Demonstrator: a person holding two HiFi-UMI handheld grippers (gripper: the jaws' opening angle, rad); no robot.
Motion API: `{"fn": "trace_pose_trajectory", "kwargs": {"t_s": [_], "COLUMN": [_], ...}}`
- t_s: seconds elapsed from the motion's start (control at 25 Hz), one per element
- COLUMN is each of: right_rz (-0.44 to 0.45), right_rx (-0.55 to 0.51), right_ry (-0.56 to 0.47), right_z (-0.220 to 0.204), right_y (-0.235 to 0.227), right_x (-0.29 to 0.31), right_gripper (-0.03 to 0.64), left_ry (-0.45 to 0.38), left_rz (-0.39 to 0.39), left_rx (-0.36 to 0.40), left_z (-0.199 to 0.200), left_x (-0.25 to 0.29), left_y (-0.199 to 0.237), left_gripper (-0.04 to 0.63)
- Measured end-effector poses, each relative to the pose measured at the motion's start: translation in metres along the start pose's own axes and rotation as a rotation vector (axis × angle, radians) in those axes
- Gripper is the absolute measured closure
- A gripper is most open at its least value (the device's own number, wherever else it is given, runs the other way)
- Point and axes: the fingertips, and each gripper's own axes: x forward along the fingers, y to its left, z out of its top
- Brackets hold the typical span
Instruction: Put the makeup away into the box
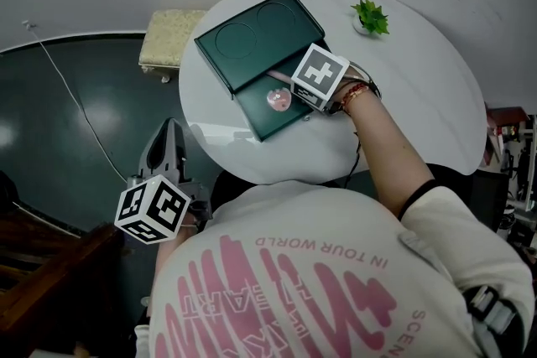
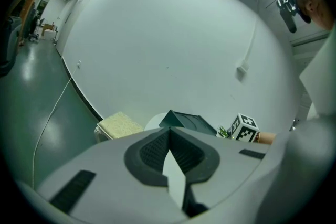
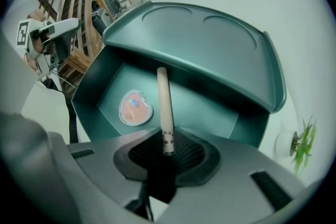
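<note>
- Now we hold a thin pink makeup stick (image 3: 165, 102) in the right gripper (image 3: 167, 150). Its jaws are pinched on the near end of the stick. The stick points down into the open dark green box (image 3: 210, 110).
- The far end of the stick is low inside the box. We cannot tell if it touches the bottom.
- A round pink compact (image 3: 135, 108) already lies flat on the floor of the box. It is just beside the stick and does not touch it.
- The lid (image 3: 210, 34) of the box stands up and leans back, so the way in is free.
- The box sits on the left part of a round white table (image 1: 403, 71).
- A small green plant (image 1: 370, 16) in a white pot stands on the far side of the table, well apart from the box.
- A stool (image 1: 170, 38) with a pale cushion stands beside the table.
- Our left gripper (image 2: 169, 136) hangs off the table at our left side. Its jaws are pressed together with nothing in them.
- We think one thing is put away and the stick is almost put away.
- What is left, we guess, is to let the stick go so it lies in the box, and maybe to close the lid. We see no other makeup out on the table.
</note>
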Motion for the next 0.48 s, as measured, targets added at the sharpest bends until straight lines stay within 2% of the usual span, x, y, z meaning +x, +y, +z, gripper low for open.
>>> {"fn": "trace_pose_trajectory", "kwargs": {"t_s": [0.28, 0.48], "right_rz": [-0.041, -0.071], "right_rx": [0.032, 0.017], "right_ry": [-0.008, -0.006], "right_z": [-0.002, -0.002], "right_y": [0.0, 0.002], "right_x": [-0.001, 0.0], "right_gripper": [0.545, 0.545], "left_ry": [0.004, 0.004], "left_rz": [-0.044, -0.072], "left_rx": [0.02, 0.044], "left_z": [0.004, 0.008], "left_x": [-0.013, -0.024], "left_y": [0.0, 0.002], "left_gripper": [0.592, 0.592]}}
